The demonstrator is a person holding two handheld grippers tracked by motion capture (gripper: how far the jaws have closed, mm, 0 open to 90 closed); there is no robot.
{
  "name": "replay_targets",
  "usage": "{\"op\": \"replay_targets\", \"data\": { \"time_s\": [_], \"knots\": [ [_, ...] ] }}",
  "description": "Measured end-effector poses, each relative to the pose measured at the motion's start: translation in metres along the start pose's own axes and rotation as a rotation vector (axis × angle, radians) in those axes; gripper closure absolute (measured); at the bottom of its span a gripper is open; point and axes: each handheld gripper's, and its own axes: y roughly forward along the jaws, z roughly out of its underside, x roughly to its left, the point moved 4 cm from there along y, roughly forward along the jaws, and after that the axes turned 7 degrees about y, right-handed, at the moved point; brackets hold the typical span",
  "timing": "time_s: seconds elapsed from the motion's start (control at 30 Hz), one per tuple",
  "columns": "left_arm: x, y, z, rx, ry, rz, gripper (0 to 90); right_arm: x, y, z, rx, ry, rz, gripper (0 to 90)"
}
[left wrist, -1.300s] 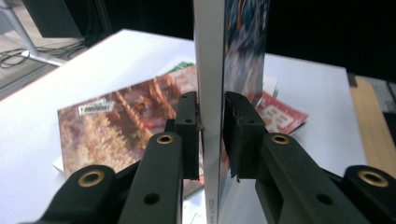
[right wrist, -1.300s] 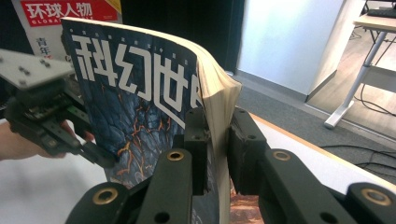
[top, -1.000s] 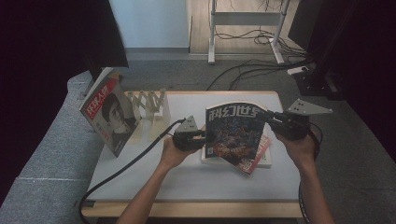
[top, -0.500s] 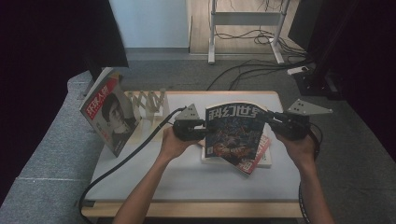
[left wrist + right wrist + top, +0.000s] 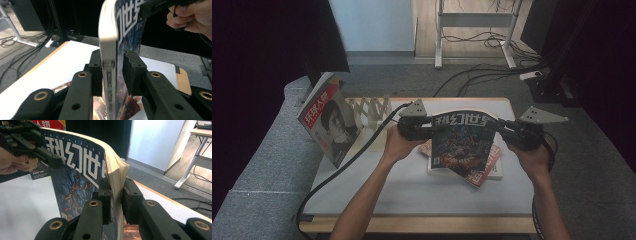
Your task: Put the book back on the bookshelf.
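Observation:
A thick magazine (image 5: 461, 142) with a dark blue cover and white title hangs upright above the table, held at both side edges. My left gripper (image 5: 432, 129) is shut on its spine edge; in the left gripper view the white spine (image 5: 108, 37) stands between the two jaws of that gripper (image 5: 112, 67). My right gripper (image 5: 501, 126) is shut on the opposite, page-edge side. In the right gripper view the cover (image 5: 75, 170) bows to the left and the page block sits between the jaws of the gripper (image 5: 116, 195). The other hand and its gripper show at the far side of each gripper view.
More magazines (image 5: 492, 167) lie flat on the white table (image 5: 412, 190) under the held one. A red-titled magazine (image 5: 329, 125) leans upright by a wooden zigzag rack (image 5: 372, 110) at the left. A black cable (image 5: 342, 170) trails off the front left edge.
My left gripper has risen with the magazine's spine edge, bringing the magazine higher off the stack. My right gripper has kept its place on the other edge.

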Motion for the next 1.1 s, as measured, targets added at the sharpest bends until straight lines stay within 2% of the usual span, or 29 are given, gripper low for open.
{"op": "replay_targets", "data": {
  "time_s": [0.13,0.2,0.27,0.33,0.47,0.6,0.73,1.1],
  "knots": [
    [0.001,0.004,-0.006,0.003,0.012,-0.010,68.5,0.000,0.000,0.000,0.001,-0.003,-0.002,77.0],
    [0.001,0.005,-0.006,0.008,0.007,-0.015,74.3,0.000,0.000,0.000,0.001,-0.003,-0.001,76.9],
    [0.002,0.006,-0.007,0.001,-0.010,0.002,80.3,-0.001,-0.001,0.000,0.002,-0.003,0.000,76.3],
    [0.002,0.006,-0.007,0.000,-0.007,0.005,81.7,-0.001,-0.001,0.001,0.001,-0.003,0.001,74.7],
    [0.001,0.004,-0.006,0.000,-0.004,0.020,82.0,-0.005,-0.001,0.009,0.038,-0.008,0.035,71.1],
    [0.002,0.004,-0.006,0.000,-0.007,0.027,82.1,-0.012,-0.001,0.021,0.064,0.008,0.049,69.1],
    [0.002,0.004,-0.006,0.004,-0.008,0.029,82.0,-0.018,0.000,0.034,0.088,0.019,0.071,62.8],
    [0.005,0.000,-0.006,0.039,-0.010,0.022,81.9,-0.032,0.001,0.064,0.146,0.035,0.180,43.7]
  ]
}}
